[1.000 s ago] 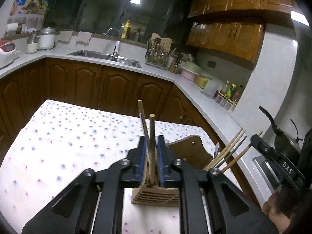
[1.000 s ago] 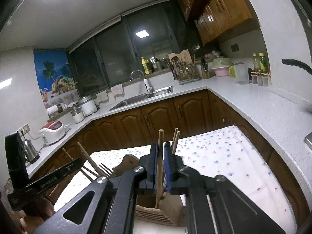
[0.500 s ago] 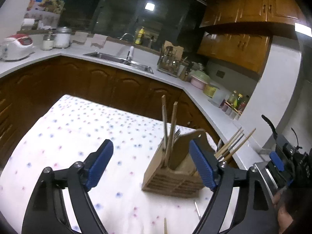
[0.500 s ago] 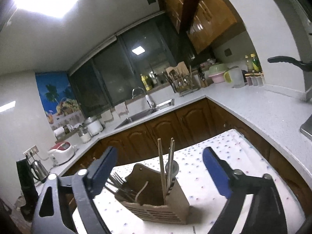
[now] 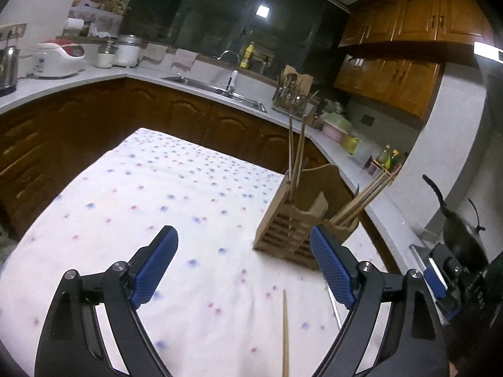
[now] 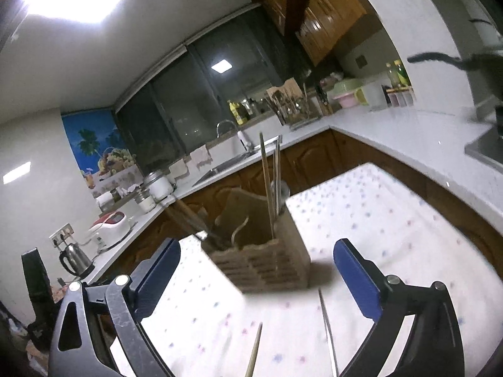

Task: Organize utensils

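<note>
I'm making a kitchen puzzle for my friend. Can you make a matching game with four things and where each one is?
Things: 1 wooden holder; 2 loose wooden chopstick; 3 yellow bottle; 4 kettle.
Places: A behind the sink tap; B lying on the dotted cloth; C counter beside the red-and-white cooker; D standing on the dotted cloth.
Pairs: 1-D, 2-B, 3-A, 4-C.

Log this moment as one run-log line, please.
left gripper open, empty | right gripper open, empty | chopsticks in wooden holder | loose chopstick on tablecloth
</note>
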Tool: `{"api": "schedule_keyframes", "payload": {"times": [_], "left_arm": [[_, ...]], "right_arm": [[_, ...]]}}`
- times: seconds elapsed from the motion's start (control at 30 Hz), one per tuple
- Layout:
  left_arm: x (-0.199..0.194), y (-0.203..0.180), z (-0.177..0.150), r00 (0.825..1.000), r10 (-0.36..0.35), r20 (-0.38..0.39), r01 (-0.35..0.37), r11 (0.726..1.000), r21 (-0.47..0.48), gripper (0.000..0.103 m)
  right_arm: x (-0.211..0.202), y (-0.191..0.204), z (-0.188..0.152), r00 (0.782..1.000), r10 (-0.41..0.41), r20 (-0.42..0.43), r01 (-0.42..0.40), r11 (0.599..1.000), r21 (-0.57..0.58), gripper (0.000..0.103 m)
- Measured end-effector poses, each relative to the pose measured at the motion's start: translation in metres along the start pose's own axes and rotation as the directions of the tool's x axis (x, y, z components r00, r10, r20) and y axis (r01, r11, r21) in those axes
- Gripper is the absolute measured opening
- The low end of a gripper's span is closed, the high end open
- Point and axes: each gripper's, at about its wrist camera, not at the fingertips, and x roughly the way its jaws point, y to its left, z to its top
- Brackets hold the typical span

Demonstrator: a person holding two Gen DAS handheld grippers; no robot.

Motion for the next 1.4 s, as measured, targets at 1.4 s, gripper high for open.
{"api": "schedule_keyframes", "payload": {"times": [1.4], "left_arm": [[-0.105,0.002,-0.117,0.958,0.171,0.232,-0.230,0.938,0.261,0.103]], "right_arm": [[-0.126,0.039,-0.112,0.971,-0.104,0.213,0.176,0.919,-0.353,0.103]]}}
